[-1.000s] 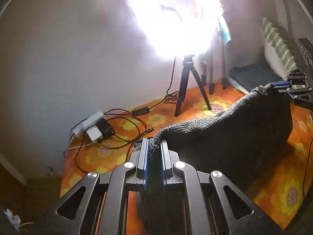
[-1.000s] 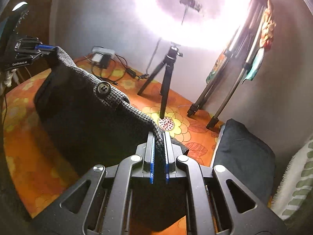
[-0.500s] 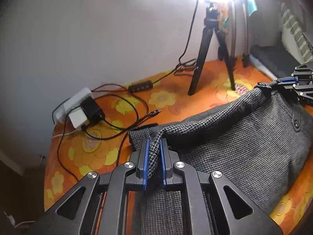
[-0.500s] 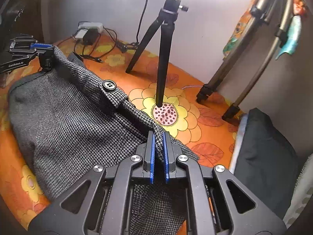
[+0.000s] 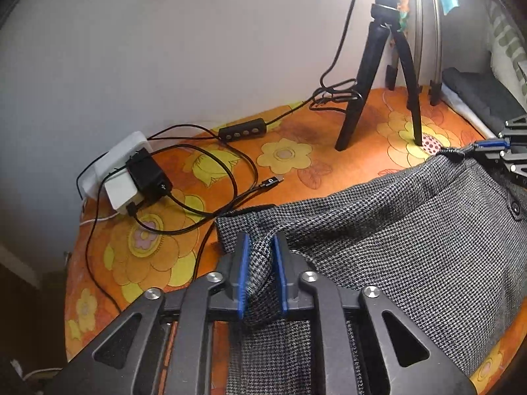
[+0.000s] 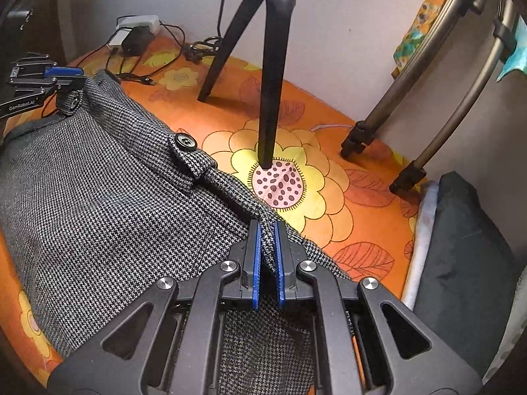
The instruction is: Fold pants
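Observation:
Grey houndstooth pants (image 5: 411,247) lie spread on the orange floral sheet (image 5: 286,158), waistband toward the wall. My left gripper (image 5: 262,240) has the left end of the waistband between its blue pads. Its jaws are opening, and the bunched fabric still touches both pads. In the right wrist view the same gripper (image 6: 62,74) hangs over a belt loop at the far left. My right gripper (image 6: 266,227) is shut on the other end of the waistband, just past the black button (image 6: 184,140). It also shows at the right edge of the left wrist view (image 5: 490,146).
A black tripod (image 6: 273,98) stands on the sheet just beyond the waistband. A white power strip with chargers (image 5: 131,171) and loose cables lie at the back left. Two metal stand legs (image 6: 411,98) and a dark cushion (image 6: 461,247) are on the right.
Both grippers have come down and forward. The pants, hanging between them a second ago, now lie flat on the sheet. The left jaws have parted a little.

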